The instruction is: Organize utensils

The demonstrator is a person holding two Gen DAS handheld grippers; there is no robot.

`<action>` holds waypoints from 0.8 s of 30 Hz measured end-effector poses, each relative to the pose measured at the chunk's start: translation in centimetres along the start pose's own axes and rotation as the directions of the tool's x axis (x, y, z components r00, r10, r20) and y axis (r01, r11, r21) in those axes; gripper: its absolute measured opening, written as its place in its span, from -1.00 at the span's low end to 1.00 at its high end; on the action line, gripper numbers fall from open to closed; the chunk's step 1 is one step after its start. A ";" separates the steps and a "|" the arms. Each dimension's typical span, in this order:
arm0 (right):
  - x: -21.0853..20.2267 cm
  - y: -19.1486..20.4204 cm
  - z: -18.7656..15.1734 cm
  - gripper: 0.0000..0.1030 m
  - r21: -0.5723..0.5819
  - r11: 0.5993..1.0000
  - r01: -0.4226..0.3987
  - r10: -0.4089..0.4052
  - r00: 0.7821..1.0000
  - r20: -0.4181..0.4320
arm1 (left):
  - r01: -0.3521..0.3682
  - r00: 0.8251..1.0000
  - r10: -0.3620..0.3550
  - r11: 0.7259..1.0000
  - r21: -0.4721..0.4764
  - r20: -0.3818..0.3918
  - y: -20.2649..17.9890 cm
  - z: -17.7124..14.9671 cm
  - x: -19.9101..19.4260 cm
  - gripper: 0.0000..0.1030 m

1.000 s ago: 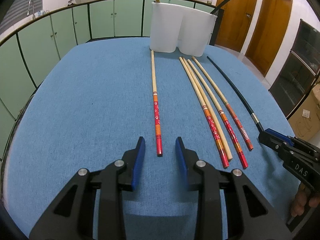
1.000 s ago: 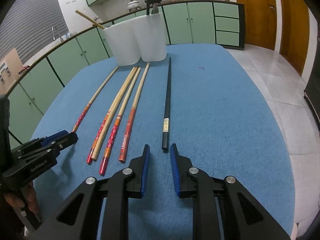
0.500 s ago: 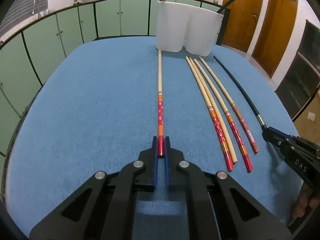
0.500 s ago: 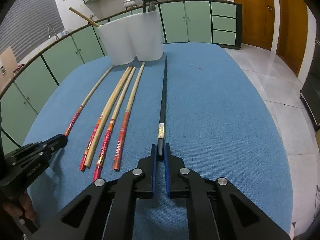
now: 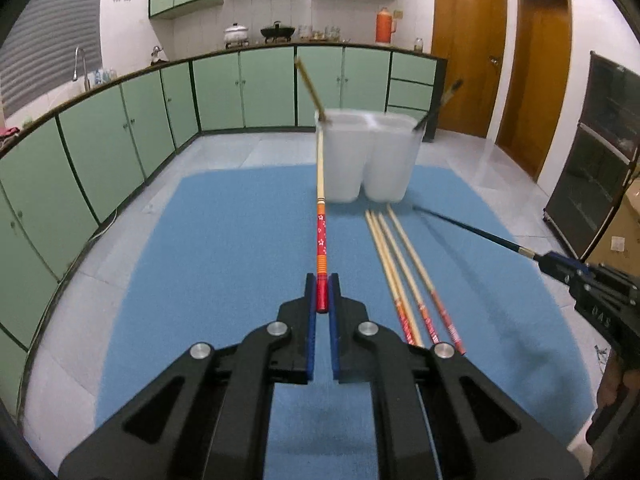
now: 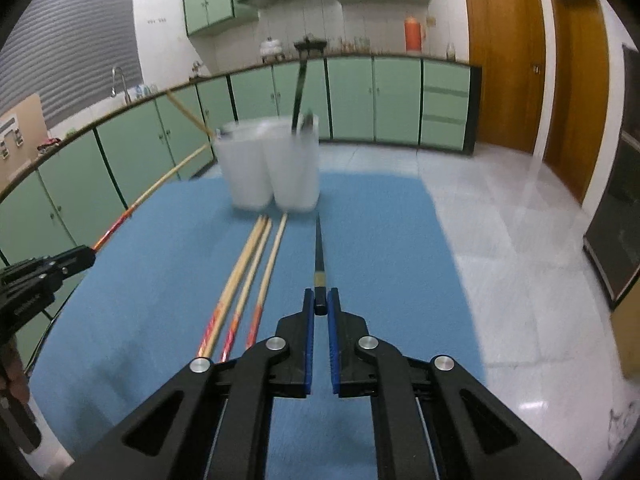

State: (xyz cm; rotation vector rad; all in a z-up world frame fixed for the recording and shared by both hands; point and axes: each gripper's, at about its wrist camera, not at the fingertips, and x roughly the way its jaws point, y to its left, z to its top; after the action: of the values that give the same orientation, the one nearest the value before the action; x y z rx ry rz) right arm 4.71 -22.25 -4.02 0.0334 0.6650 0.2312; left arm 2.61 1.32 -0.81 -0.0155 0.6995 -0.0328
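My left gripper (image 5: 322, 294) is shut on the red end of a wooden chopstick (image 5: 321, 236) and holds it lifted above the blue table, pointing at the white twin-cup holder (image 5: 368, 156). My right gripper (image 6: 320, 306) is shut on the end of a black chopstick (image 6: 319, 256), also raised and pointing at the holder (image 6: 272, 164). Three more red-ended wooden chopsticks (image 5: 404, 264) lie side by side on the table between the grippers; they also show in the right wrist view (image 6: 248, 276). One wooden chopstick (image 5: 310, 88) and one black chopstick (image 6: 298, 92) stand in the holder.
The blue tablecloth (image 5: 224, 264) covers the table; its far edge lies just behind the holder. Green cabinets (image 5: 120, 128) run along the wall beyond a tiled floor. Wooden doors (image 5: 468, 48) stand at the right.
Both grippers, shut on their chopsticks half a second ago, have lifted them off the table and tilted up. A second ago both were open behind the chopstick ends.
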 end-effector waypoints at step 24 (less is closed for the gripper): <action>3.8 1.3 -4.0 -0.88 0.026 1.000 -0.009 0.013 0.991 -0.132 | 0.087 0.979 -0.098 0.994 -0.067 -0.181 1.3 -6.3 8.2 -0.75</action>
State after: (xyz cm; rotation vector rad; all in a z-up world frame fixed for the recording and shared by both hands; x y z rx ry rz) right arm 4.86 -20.30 -9.31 0.0461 0.8003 0.2370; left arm 4.82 2.29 -10.91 -0.1024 0.8843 -0.1044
